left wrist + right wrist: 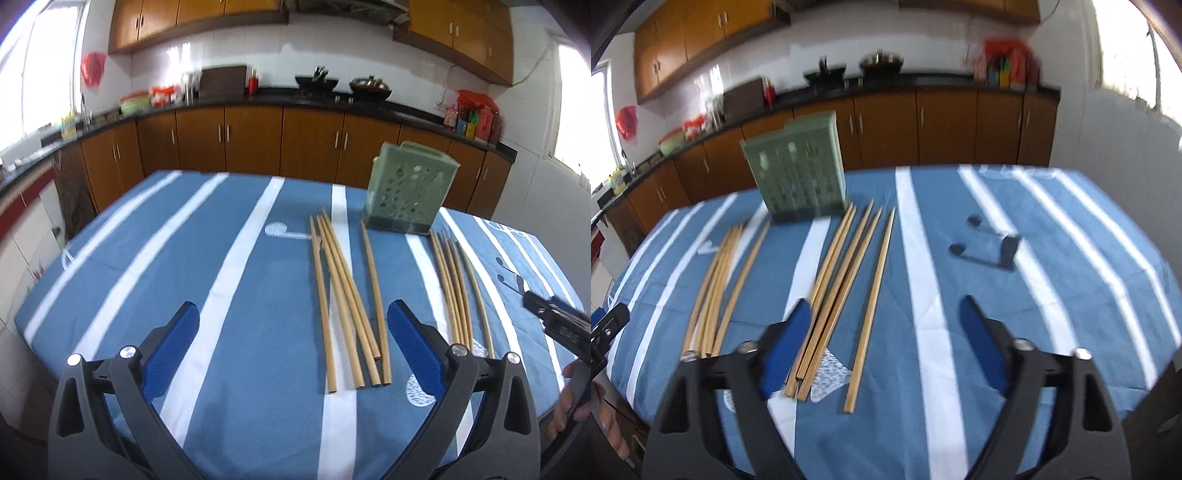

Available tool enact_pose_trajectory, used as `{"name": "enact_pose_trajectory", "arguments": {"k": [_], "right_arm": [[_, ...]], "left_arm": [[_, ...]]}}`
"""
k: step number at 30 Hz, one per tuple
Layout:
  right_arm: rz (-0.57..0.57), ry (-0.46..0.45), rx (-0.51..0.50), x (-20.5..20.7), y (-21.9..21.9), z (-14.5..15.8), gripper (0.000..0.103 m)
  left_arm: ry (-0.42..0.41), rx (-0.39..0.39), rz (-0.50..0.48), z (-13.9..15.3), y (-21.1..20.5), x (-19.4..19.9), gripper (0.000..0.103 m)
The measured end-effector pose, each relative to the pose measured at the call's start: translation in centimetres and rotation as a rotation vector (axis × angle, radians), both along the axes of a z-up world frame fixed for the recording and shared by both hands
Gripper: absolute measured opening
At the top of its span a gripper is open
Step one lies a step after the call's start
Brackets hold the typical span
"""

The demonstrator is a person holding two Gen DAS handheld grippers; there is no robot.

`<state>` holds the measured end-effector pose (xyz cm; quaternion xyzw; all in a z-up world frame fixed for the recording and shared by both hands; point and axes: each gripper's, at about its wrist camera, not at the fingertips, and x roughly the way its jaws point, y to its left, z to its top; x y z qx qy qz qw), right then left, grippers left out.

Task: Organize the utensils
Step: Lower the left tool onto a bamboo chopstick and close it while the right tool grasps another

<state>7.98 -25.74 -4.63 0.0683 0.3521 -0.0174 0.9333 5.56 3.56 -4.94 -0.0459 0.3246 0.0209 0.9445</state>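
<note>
Several bamboo chopsticks lie on a blue, white-striped tablecloth in two loose bundles. In the left wrist view one bundle and a single stick lie ahead, just inside my right finger. The second bundle lies further right. A green perforated utensil holder stands upright behind them. My left gripper is open above the cloth with nothing in it. In the right wrist view my right gripper is open over the right-hand bundle and a lone chopstick, with its pads clear of them. The holder stands beyond.
A small black stand-like object sits on the cloth to the right. Brown kitchen cabinets and a dark counter run behind the table. The right gripper's tip shows at the right edge, with a hand below it.
</note>
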Motion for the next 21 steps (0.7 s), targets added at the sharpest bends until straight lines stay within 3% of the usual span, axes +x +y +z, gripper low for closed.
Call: {"name": "enact_pose_trajectory", "arguments": {"k": [4,7,19,21], "right_arm": [[0.003,0.139,0.053,3.5,-0.1,-3.1,0.047],[-0.009,0.207,0.086,4.7,-0.4,-4.7,0.041],[0.006,0.189,0.0,4.4,0.7,-4.5,0.035],[-0.001,0.185,-0.01,4.2,0.8,-4.5,0.029]], "left_arm": [[0.061,-0.031,0.013,-1.0,1.5,2.0,0.097],[0.098,-0.028,-0.01,-1.5,1.6,3.3,0.077],[0.227,0.014,-0.133,-4.6,-1.3,8.1,0.033],[0.248,0.029,-0.139,-5.1,-1.7,8.5,0.027]]}}
